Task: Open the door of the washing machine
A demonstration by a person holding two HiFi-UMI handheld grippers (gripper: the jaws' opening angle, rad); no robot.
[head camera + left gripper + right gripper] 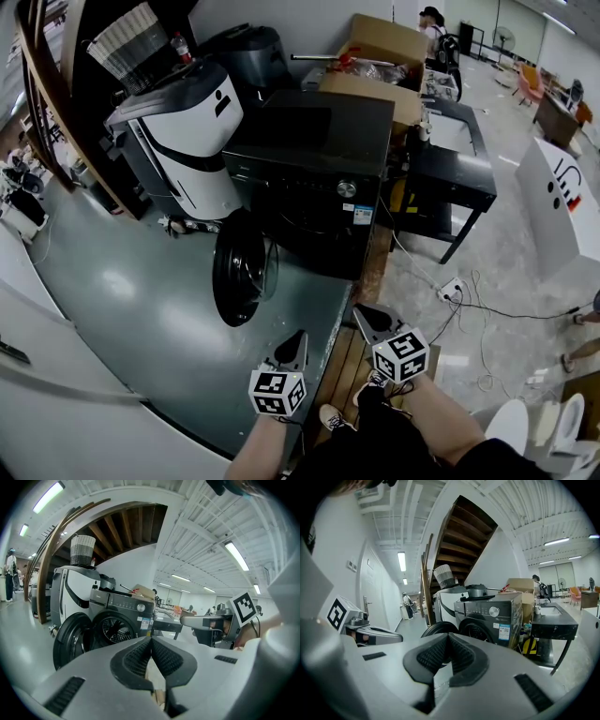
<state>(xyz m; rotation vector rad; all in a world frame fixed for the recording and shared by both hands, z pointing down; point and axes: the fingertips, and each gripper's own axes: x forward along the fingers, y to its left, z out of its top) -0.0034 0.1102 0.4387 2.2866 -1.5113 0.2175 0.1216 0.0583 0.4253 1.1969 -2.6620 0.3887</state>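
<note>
The dark washing machine (309, 169) stands ahead, and its round door (242, 267) is swung open to the left, with the drum opening (115, 632) showing. My left gripper (298, 335) is shut and empty, held low, well short of the door. Beside it, my right gripper (364, 312) is also shut with nothing in it. In the left gripper view the closed jaws (151, 640) point at the machine (123, 616) and its door (70, 639). The right gripper view shows its closed jaws (449, 636) below the machine (492, 616).
A white appliance (187, 141) stands left of the washer, with a wooden stair frame (56, 103) behind it. Cardboard boxes (375, 56) and a black sink table (455, 169) are on the right. Cables and a power strip (450, 289) lie on the floor.
</note>
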